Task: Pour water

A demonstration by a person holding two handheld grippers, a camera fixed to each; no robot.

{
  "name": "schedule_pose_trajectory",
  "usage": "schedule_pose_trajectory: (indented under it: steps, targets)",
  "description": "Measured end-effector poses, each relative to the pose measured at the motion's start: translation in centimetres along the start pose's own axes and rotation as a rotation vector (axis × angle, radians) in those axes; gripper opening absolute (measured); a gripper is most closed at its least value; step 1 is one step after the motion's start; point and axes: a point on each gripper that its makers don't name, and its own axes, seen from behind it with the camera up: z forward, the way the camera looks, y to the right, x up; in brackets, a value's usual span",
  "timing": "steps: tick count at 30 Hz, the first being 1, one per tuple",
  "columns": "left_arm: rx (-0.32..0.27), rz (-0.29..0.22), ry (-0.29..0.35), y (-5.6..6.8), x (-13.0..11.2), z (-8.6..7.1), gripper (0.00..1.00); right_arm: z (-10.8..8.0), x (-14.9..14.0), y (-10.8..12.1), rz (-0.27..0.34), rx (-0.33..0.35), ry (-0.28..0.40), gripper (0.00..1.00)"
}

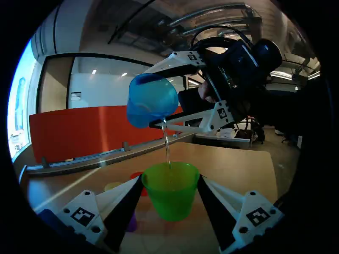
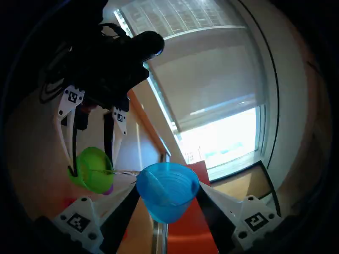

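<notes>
A green cup [image 1: 171,195] stands upright between the fingers of my left gripper [image 1: 169,199], which is shut on it above the wooden table [image 1: 237,165]. Above it, a blue cup [image 1: 150,100] is tipped over, and a thin stream of water [image 1: 166,144] falls from its rim into the green cup. My right gripper [image 1: 167,99] is shut on the blue cup. In the right gripper view the blue cup [image 2: 167,197] sits between my right gripper's fingers [image 2: 167,199], with the green cup [image 2: 91,169] and the left gripper [image 2: 91,163] beyond it to the left.
A red partition [image 1: 84,127] and a metal rail [image 1: 106,154] run along the table's far edge. Small coloured cups, yellow [image 1: 113,186] and purple [image 1: 132,222], lie low behind the left finger. A bright window [image 2: 220,144] shows in the right gripper view.
</notes>
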Motion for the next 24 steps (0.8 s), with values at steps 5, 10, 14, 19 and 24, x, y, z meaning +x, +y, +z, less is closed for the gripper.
schedule_pose_trajectory:
  steps: [5, 10, 14, 19, 24]
  targets:
    - [0.0, 0.002, 0.0, -0.03, 0.03, -0.01, 0.88, 0.02, 0.05, 0.08, -0.015, -0.002, -0.002, 0.91]
    - [-0.001, 0.002, 0.0, -0.03, -0.01, -0.03, 0.88, 0.02, 0.11, 0.06, -0.024, -0.003, -0.002, 0.91]
    - [0.0, 0.004, 0.0, -0.06, -0.06, -0.04, 0.88, 0.02, 0.11, 0.09, -0.03, -0.005, -0.002, 0.91]
    - [0.0, 0.004, 0.001, -0.08, -0.02, -0.06, 0.88, 0.0, 0.19, 0.11, -0.037, -0.006, -0.003, 0.91]
    - [0.002, 0.008, 0.001, -0.09, 0.02, -0.04, 0.88, -0.07, 0.32, 0.21, -0.045, -0.009, -0.002, 0.91]
